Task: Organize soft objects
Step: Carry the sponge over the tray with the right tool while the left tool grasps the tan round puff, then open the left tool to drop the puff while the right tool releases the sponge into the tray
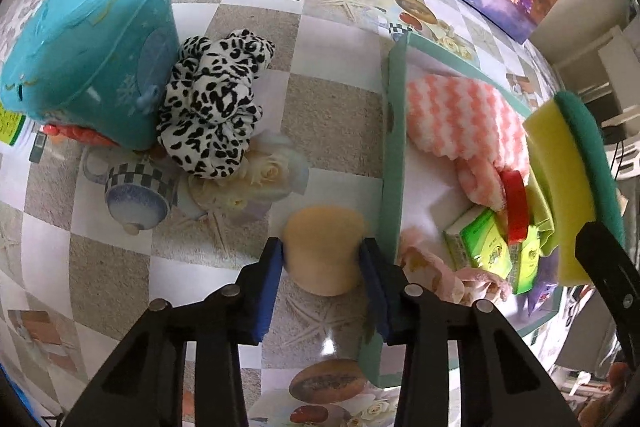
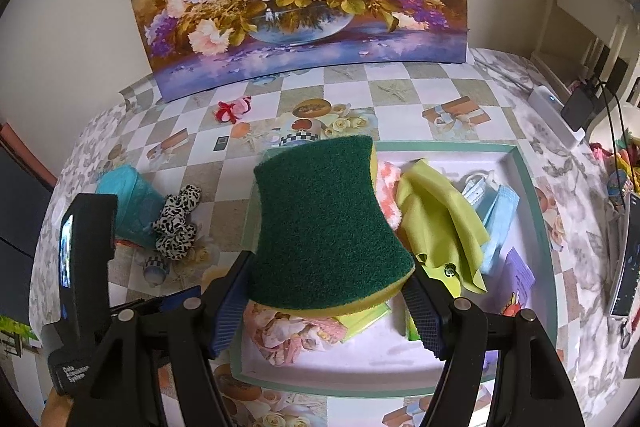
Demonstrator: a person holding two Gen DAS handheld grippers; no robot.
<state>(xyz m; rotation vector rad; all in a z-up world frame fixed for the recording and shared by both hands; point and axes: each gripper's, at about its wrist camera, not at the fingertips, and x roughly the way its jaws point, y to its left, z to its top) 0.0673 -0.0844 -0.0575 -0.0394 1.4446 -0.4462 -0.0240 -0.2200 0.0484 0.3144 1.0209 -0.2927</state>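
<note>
While pointing steeply down at the tablecloth (image 1: 332, 75), left gripper (image 1: 323, 259) has its pads on a tan puff (image 1: 324, 251), low centre of frame, just left of the tray (image 1: 394, 163). Right gripper (image 2: 326, 301) grips a green/yellow sponge (image 2: 324, 223) above the tray. Tray holds pink cloth (image 1: 460, 115), lime cloth (image 2: 436, 215), packets. Only right view shows blue masks (image 2: 498, 223); scrunchie (image 1: 212, 99) leans on teal tub (image 1: 88, 47), upper left.

Soft foams and cloth lying on a glossy patterned tablecloth (image 1: 328, 39)

Beside the matt green-rimmed tray (image 2: 532, 195), a smooth beige foam sponge (image 1: 324, 251) is sitting; above the tray, a rough green-and-yellow scouring sponge (image 2: 328, 231) is showing coarse fibre.
</note>
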